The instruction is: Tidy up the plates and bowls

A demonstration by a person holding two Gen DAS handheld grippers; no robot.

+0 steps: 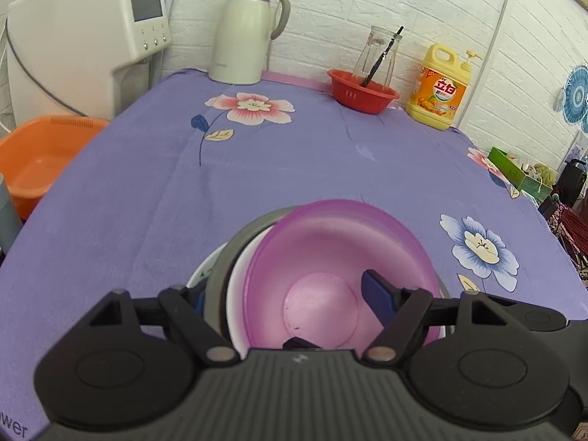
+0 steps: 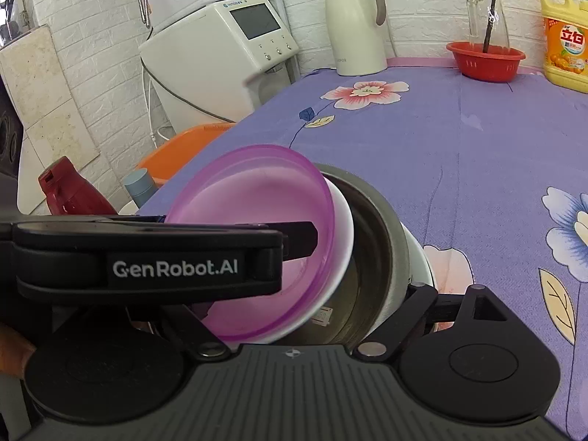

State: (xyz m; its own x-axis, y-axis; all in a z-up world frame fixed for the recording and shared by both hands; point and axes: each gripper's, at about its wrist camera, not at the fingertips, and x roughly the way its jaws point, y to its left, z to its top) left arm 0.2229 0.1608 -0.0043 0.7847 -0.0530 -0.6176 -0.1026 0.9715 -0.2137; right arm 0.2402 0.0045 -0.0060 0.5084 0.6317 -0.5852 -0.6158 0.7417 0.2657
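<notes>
Desk (image 1: pixel 279 169): covered by a purple floral cloth, against a white brick wall.
Dispenser (image 1: pixel 84 36): white, at the desk's far left corner.
Flask (image 1: pixel 246 33): cream, at the back edge.
Soap jug (image 1: pixel 439 88): yellow, back right, beside a red basket (image 1: pixel 362 92) holding a glass bottle (image 1: pixel 378 55).
Stack: 4 nested pieces tilted on edge at the near side; purple bowl (image 1: pixel 330 268) innermost, then white bowl (image 1: pixel 239 279), steel bowl (image 1: pixel 220 272), white dish (image 2: pixel 419 257).
Left claw (image 1: pixel 283 297): clamped across the stack, 1 blue pad (image 1: pixel 378 297) inside the purple bowl.
Right claw (image 2: pixel 294 294): at the stack's rim; grip cannot be told.
</notes>
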